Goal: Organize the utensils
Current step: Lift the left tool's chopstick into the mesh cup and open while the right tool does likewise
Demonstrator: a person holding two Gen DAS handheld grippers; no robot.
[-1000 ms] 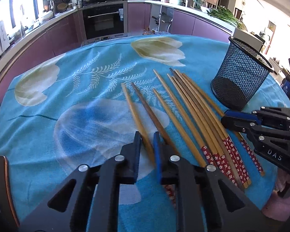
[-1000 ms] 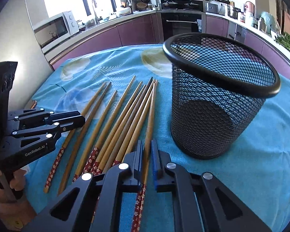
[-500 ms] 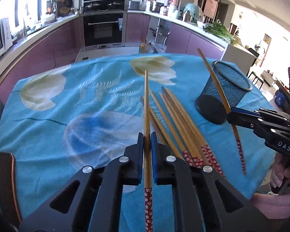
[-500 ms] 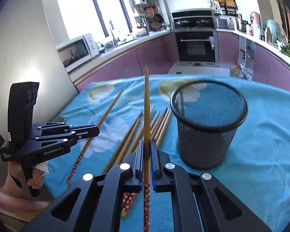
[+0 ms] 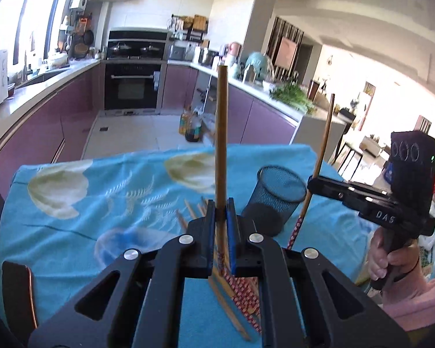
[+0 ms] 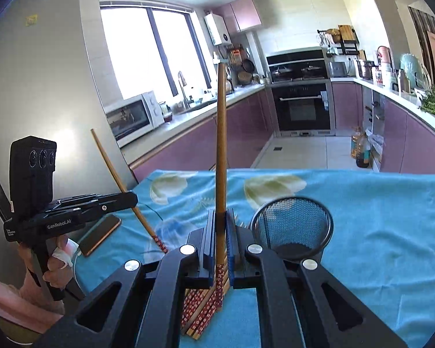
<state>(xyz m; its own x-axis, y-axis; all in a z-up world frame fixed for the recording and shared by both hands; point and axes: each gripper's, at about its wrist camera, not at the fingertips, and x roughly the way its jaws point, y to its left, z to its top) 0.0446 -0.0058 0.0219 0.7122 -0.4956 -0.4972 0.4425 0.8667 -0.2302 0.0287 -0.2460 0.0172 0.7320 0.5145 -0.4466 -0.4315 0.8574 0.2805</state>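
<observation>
Both our grippers have lifted, left gripper [image 5: 221, 211] and right gripper [image 6: 221, 220] each pinching one chopstick; mesh cup [image 6: 293, 226] empty, most chopsticks [image 6: 201, 304] left

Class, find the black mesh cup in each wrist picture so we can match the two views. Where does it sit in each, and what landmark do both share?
Left wrist view: the black mesh cup stands right of centre on the blue cloth, right of the left gripper's chopstick.
Right wrist view: it sits low, right of centre, just beyond the gripper.
Shared landmark: the black oven.
</observation>
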